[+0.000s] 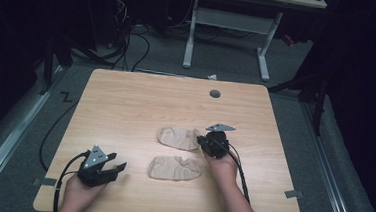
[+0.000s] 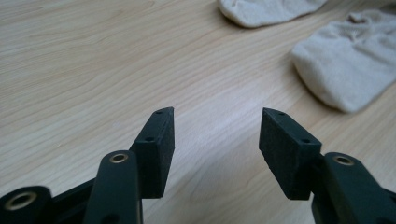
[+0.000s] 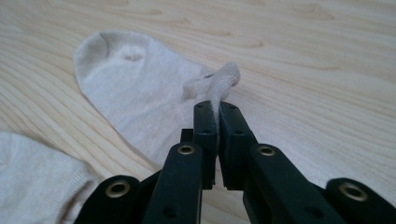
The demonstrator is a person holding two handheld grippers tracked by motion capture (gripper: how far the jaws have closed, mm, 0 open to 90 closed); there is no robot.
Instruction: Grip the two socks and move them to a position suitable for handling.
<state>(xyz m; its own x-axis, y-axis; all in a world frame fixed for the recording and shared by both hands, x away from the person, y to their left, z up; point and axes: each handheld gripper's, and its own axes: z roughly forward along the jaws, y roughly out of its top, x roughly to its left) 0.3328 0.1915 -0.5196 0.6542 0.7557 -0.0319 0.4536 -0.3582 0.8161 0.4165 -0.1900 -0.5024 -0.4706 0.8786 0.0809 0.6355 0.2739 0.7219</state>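
Knit beige sock (image 3: 140, 88) cuff pinched between right tongs (image 3: 218, 114)

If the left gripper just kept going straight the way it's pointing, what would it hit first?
Probably nothing soon: the left gripper, jaws open, points along bare table. The near sock lies right of that line and the far sock nearly ahead, though depth is hard to judge.

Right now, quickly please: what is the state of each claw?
Left claw: open, holding nothing, above the bare table.
Right claw: closed on the cuff edge of the farther sock.
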